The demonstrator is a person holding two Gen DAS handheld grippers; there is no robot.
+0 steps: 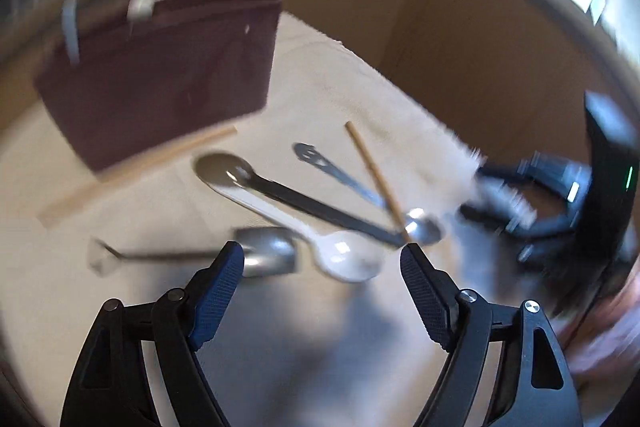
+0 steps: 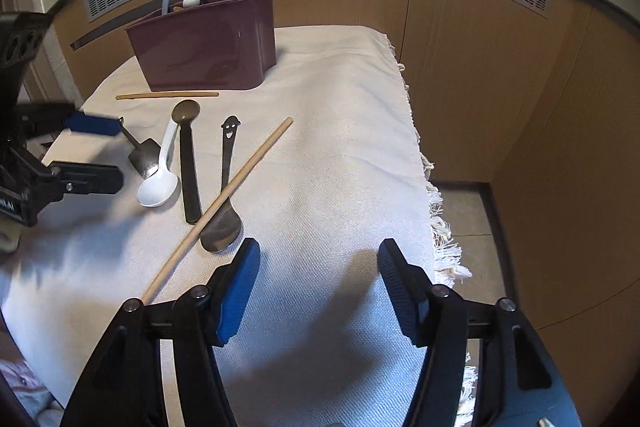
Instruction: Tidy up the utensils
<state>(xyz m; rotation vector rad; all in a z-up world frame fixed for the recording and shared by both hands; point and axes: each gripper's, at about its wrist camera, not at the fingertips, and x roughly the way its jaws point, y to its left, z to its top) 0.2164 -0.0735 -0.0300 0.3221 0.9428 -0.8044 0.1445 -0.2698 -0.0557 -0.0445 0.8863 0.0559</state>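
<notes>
Right gripper (image 2: 318,259) spread, empty, lower centre; left gripper (image 1: 322,261) likewise; wooden chopstick (image 2: 224,201) mid-frame: light, stiff, round, rollable, best pinched mid-shaft off metal spoon (image 2: 224,227)

Two wrist cameras looking steeply down along their tongs at one cloth-covered counter (image 2: 320,167).

The left view is sitting close over the scattered utensils, blurred, facing the maroon bin (image 1: 160,75) at the far side. The right view is looking from nearer and further right, facing the same bin (image 2: 208,43). Both are sharing the white spoon (image 1: 344,259) (image 2: 158,189), the long wooden stick (image 1: 376,179) (image 2: 224,199) and the cloth.
</notes>
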